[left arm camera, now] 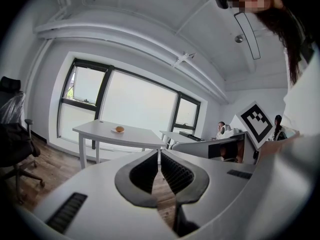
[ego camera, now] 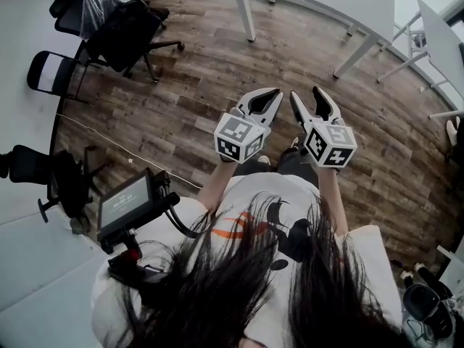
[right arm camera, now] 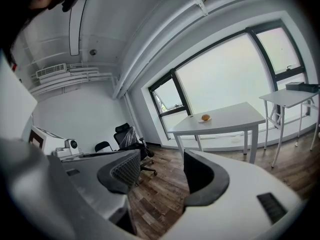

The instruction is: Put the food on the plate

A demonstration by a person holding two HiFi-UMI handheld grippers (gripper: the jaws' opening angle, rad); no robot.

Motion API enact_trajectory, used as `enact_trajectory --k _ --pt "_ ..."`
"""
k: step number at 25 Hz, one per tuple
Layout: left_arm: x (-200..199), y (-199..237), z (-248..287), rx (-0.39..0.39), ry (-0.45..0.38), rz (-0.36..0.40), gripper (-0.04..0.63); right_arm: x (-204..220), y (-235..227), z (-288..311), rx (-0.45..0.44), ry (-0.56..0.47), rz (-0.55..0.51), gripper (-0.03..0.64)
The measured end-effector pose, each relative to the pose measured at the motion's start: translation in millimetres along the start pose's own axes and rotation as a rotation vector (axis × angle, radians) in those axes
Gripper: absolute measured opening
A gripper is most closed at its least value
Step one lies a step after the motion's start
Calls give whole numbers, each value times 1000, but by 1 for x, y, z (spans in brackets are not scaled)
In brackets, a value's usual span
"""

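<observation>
A small round orange-brown food item (left arm camera: pixel 119 129) (right arm camera: pixel 205 117) lies on a far white table (left arm camera: pixel 135 136) (right arm camera: pixel 235 120) by the window, on what looks like a small pale plate. Both grippers are held at chest height over the wooden floor, well short of that table. My left gripper (ego camera: pixel 267 93) (left arm camera: pixel 159 156) has its ribbed pads almost touching and nothing between them. On the right of it, my right gripper (ego camera: pixel 306 93) (right arm camera: pixel 160 164) shows a wide gap between its jaws, with only floor seen through it.
Black office chairs (ego camera: pixel 116 27) (right arm camera: pixel 131 136) stand at the left on the wood floor. White table legs (ego camera: pixel 246 13) rise ahead. A small screen on a mount (ego camera: pixel 125 201) hangs by the person's left side. Two people (left arm camera: pixel 220 129) sit at desks in the background.
</observation>
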State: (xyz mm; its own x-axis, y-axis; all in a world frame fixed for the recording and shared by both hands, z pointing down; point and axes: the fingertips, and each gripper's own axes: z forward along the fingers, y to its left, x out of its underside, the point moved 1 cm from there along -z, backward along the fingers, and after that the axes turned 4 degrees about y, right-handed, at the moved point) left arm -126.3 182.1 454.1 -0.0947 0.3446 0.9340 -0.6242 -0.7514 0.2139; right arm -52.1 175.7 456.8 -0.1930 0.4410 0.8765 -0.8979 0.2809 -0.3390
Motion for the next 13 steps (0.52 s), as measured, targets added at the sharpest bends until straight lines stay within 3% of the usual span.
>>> enact_trajectory --k 13 --pt "-5 7 11 -5 -2 -8 6 -6 -9 9 1 13 -7 282"
